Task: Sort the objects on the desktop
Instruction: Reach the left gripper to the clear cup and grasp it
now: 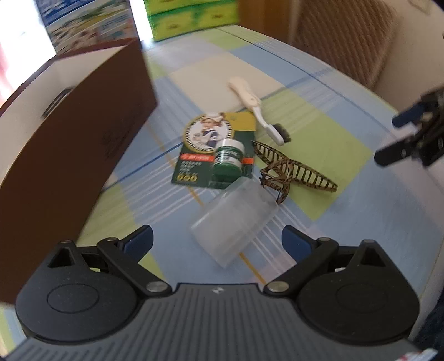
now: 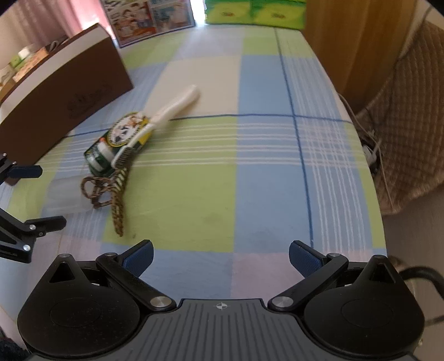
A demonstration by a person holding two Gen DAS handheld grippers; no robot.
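On the checked tablecloth lies a cluster: a clear plastic case (image 1: 236,219), a brown patterned hair claw (image 1: 288,172), a green carded jar pack (image 1: 219,151) and a white brush (image 1: 260,109). My left gripper (image 1: 216,241) is open, its jaws either side of the near end of the clear case, just above it. My right gripper (image 2: 220,259) is open and empty over bare cloth, to the right of the cluster; it shows at the right edge of the left wrist view (image 1: 399,138). The right wrist view shows the hair claw (image 2: 111,194), jar pack (image 2: 116,147), brush (image 2: 166,116) and clear case (image 2: 63,194).
A brown box with a white inside (image 1: 69,133) stands at the left of the cluster, also in the right wrist view (image 2: 63,97). Green boxes (image 1: 191,19) and a picture box (image 2: 149,16) stand at the far edge. A woven basket (image 2: 410,133) sits beyond the table's right edge.
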